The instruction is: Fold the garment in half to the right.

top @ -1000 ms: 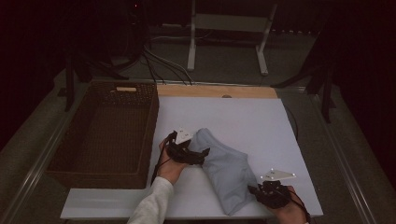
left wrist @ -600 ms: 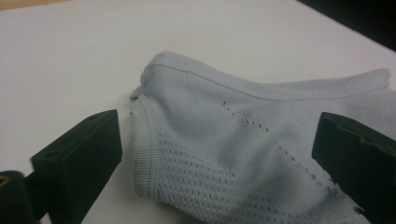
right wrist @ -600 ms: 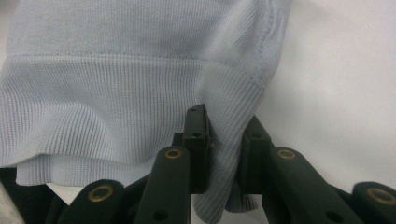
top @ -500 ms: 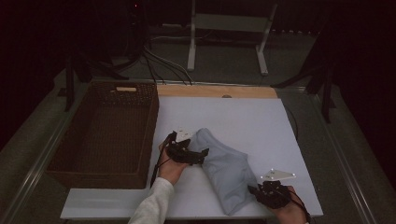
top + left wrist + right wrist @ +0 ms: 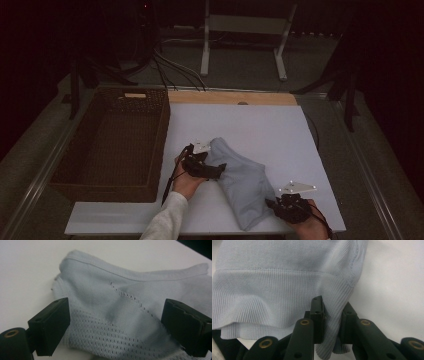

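A white table [image 5: 260, 125] is seen in a dim room, a brown wicker basket [image 5: 112, 145] at its left edge; a pale blue knitted garment [image 5: 240, 182] lies folded near the front; its far end sits between the wide-spread jaws of the left claw [image 5: 117, 327], which have just been closing, unpressed; its ribbed hem is pinched by the right claw [image 5: 332, 315].
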Tool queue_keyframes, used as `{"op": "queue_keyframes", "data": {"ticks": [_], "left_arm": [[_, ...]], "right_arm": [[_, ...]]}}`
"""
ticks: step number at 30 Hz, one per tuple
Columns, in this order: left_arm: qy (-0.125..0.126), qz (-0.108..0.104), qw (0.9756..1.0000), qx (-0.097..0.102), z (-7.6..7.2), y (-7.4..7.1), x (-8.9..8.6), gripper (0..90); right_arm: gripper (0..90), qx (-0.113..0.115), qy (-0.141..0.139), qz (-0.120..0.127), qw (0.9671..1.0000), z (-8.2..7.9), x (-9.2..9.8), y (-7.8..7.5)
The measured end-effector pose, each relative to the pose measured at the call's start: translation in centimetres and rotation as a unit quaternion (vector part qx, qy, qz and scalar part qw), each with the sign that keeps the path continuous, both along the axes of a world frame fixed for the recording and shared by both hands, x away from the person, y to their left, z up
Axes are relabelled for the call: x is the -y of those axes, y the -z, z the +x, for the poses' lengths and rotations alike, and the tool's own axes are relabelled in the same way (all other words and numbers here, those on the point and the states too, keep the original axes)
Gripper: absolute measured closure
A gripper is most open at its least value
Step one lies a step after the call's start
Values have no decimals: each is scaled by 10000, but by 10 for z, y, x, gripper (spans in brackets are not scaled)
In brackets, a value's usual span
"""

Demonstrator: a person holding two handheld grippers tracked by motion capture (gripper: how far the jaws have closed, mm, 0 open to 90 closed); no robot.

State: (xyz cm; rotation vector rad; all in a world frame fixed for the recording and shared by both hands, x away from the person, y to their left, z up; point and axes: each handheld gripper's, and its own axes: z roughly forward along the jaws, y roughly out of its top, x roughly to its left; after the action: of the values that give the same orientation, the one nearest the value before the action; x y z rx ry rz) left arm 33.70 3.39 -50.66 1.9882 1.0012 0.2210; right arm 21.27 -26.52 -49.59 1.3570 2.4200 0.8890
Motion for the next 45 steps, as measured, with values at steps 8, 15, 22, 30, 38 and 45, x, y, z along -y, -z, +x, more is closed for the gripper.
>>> {"op": "queue_keyframes", "data": {"ticks": [8, 15, 22, 30, 38, 45], "left_arm": [[-5, 21, 9998, -200, 8, 9, 3, 19], [51, 111, 9994, -332, 11, 16, 7, 0], [-207, 292, 9989, -302, 15, 20, 9, 0], [-35, 250, 9988, -413, 15, 22, 11, 21], [416, 14, 9977, -528, 12, 20, 17, 512], [589, -25, 9963, -621, 11, 16, 19, 758]], "right_arm": [[771, -3, -2, -2, 10000, 0, 0, 0], [771, -14, -11, -4, 10000, 0, 0, 0], [770, -13, -17, -1, 10000, 0, 0, 0], [767, -33, -15, -11, 10000, 0, -1, 1], [683, -25, 3, -24, 10000, 1, -1, 2], [464, -34, 28, 96, 9999, 3, -1, 2]]}}
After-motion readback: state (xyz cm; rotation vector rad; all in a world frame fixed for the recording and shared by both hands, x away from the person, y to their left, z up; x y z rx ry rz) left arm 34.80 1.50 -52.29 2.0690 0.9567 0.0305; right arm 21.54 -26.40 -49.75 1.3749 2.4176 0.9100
